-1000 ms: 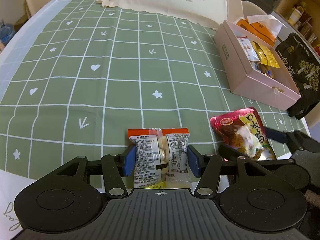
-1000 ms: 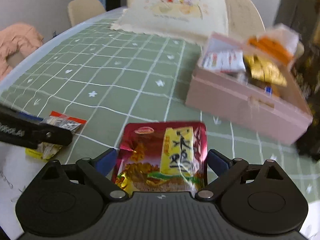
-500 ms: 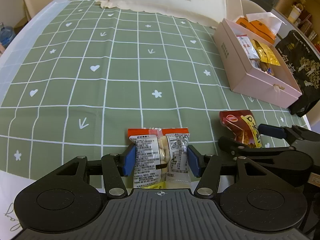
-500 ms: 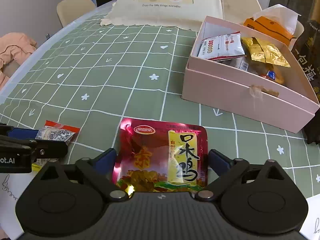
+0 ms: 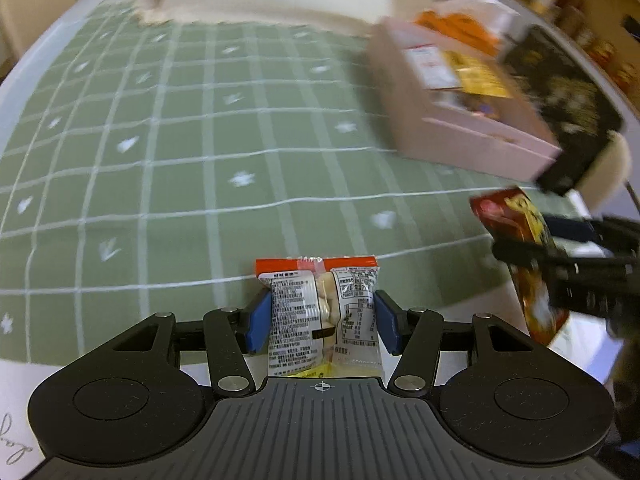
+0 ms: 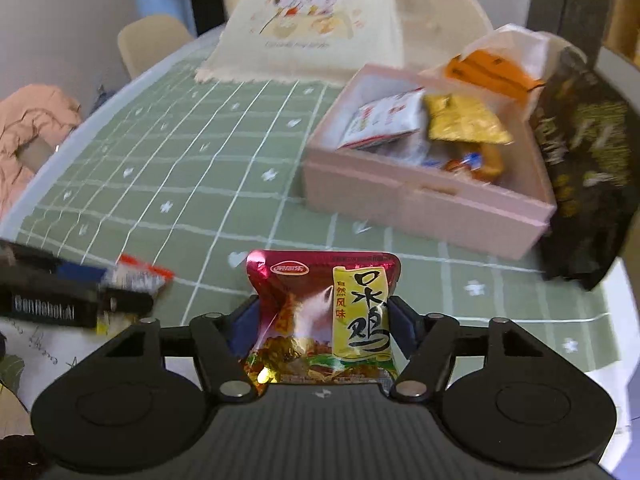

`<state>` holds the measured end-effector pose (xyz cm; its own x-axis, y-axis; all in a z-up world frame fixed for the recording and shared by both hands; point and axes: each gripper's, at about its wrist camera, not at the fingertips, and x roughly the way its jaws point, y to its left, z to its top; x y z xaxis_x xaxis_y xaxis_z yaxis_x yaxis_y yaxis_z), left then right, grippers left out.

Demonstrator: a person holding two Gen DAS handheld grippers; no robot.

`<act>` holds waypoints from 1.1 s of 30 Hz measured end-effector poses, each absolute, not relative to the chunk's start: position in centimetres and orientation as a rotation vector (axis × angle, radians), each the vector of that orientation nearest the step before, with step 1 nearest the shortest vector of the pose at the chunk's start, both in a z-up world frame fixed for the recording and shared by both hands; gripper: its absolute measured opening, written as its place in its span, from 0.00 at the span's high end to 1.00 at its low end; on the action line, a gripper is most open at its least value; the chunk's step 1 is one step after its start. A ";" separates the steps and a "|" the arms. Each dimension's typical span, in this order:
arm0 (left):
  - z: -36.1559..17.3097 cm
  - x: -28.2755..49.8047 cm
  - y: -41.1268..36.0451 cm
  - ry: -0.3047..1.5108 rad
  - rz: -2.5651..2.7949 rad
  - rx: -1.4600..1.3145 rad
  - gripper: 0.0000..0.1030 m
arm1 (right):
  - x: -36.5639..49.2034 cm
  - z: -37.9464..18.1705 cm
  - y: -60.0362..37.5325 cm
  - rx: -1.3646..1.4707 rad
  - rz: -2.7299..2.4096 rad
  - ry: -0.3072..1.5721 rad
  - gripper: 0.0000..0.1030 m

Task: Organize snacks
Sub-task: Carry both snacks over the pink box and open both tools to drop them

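Clamping a white orange-topped snack packet (image 5: 323,312), the left gripper (image 5: 322,320) sits bottom centre — the right gripper (image 6: 323,326) pinches a red chicken pouch (image 6: 323,316), pink box (image 6: 424,196) upper right.

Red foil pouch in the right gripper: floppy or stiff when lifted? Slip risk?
Probably floppy: the red foil pouch is creased and pinched narrower where the right gripper squeezes its sides. Its glossy film looks slick, so it may slide under a light grip. It seems light for its size: in the left view it hangs from the jaws without obvious sagging.
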<state>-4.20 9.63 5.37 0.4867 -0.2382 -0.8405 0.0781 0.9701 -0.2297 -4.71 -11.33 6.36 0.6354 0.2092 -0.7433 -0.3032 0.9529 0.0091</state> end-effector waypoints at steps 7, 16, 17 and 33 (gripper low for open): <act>16.8 0.5 6.5 0.691 -0.378 -0.189 0.43 | -6.1 16.2 -16.5 -0.051 0.245 0.568 0.36; 10.4 15.7 -2.6 0.878 -0.448 -0.113 0.46 | -6.4 20.5 -19.9 -0.029 0.090 0.417 0.35; 10.0 15.8 -2.4 0.846 -0.441 -0.151 0.46 | -6.4 20.3 -20.2 -0.034 0.078 0.418 0.35; 9.4 4.5 5.9 0.715 -0.217 -0.204 0.46 | 8.1 17.2 -16.6 0.029 0.093 0.497 0.19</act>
<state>4.49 5.88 9.45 0.7348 -0.2653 -0.6242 0.1264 0.9578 -0.2583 8.05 -16.64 17.18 0.8750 0.0965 -0.4744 -0.0825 0.9953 0.0502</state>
